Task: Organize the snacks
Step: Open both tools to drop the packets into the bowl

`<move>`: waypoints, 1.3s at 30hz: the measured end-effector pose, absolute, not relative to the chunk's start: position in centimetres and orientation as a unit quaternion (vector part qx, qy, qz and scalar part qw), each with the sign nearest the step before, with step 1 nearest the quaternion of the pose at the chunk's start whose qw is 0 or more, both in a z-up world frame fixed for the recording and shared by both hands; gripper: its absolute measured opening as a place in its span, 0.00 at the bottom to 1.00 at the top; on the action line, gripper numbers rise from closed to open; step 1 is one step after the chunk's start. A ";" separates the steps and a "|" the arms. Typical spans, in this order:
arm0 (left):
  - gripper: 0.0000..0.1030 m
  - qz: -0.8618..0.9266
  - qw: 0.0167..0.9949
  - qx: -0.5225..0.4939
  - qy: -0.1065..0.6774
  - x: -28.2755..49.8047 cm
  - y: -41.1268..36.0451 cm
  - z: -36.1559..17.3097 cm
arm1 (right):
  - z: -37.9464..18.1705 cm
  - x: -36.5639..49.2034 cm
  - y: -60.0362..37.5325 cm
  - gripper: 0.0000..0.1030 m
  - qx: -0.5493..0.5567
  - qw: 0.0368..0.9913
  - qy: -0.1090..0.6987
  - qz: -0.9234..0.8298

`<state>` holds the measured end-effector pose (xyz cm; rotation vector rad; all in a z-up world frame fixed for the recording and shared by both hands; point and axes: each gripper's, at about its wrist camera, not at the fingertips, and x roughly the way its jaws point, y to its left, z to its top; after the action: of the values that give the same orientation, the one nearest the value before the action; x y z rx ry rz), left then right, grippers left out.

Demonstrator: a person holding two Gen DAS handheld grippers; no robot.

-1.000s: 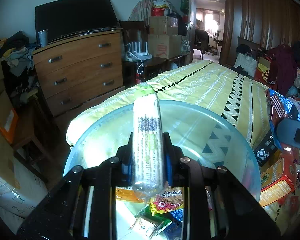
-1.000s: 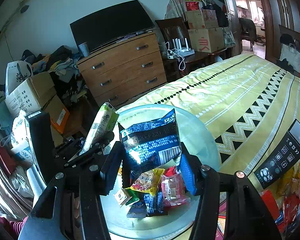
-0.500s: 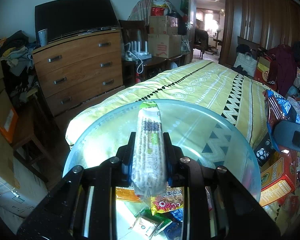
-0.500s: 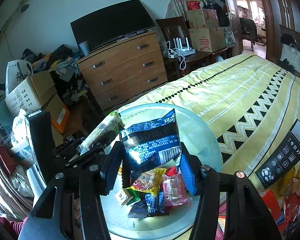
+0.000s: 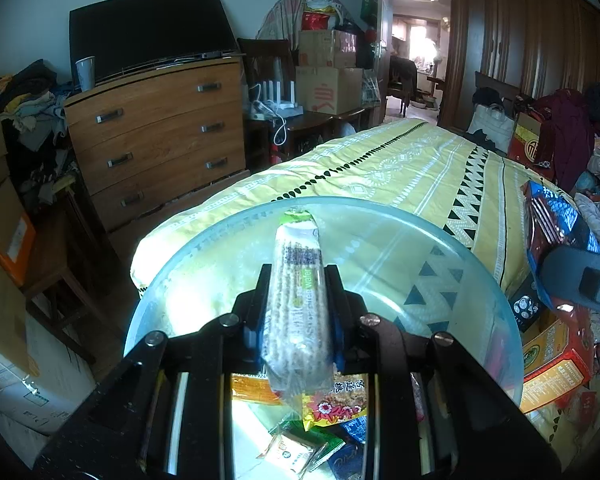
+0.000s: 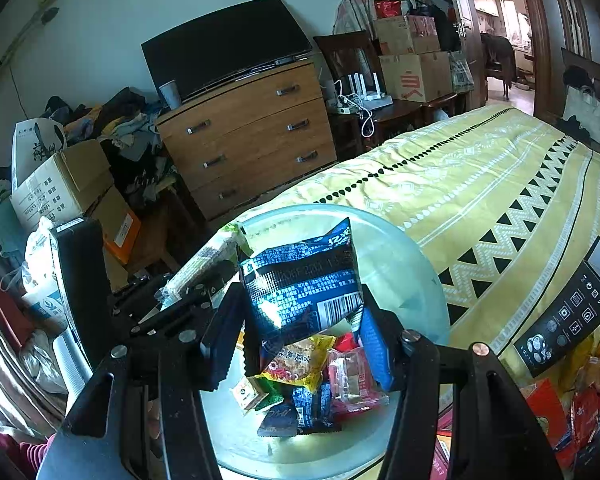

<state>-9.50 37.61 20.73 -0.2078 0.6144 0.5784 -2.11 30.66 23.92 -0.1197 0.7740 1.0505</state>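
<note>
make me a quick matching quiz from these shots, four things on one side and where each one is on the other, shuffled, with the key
Things
1. wafer pack
2. blue snack bag
3. yellow peanut packet
4. paper cup

Places
A. lying in the glass bowl
B. on the wooden dresser
C. between the left gripper fingers
D. between the right gripper fingers

Pairs: 1-C, 2-D, 3-A, 4-B

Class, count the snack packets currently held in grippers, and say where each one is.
2: a wafer pack in the left gripper, a blue bag in the right gripper, both above the bowl.
</note>
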 end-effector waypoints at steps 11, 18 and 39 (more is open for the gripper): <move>0.23 0.280 0.907 -0.101 0.298 -9.6 37.6 20.8 | 23.8 -2.0 30.8 0.57 -0.056 0.792 0.363 0.488; 0.23 0.285 0.905 -0.105 0.298 -9.9 37.8 20.4 | 23.6 -1.9 30.8 0.58 -0.056 0.791 0.365 0.488; 0.54 0.298 0.897 -0.100 0.311 -9.4 38.0 19.9 | 23.1 -1.8 30.8 0.70 -0.052 0.793 0.364 0.487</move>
<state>-9.39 37.99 19.91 -0.2076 0.6435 0.6174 -1.82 30.80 23.11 -0.1126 0.7824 1.0467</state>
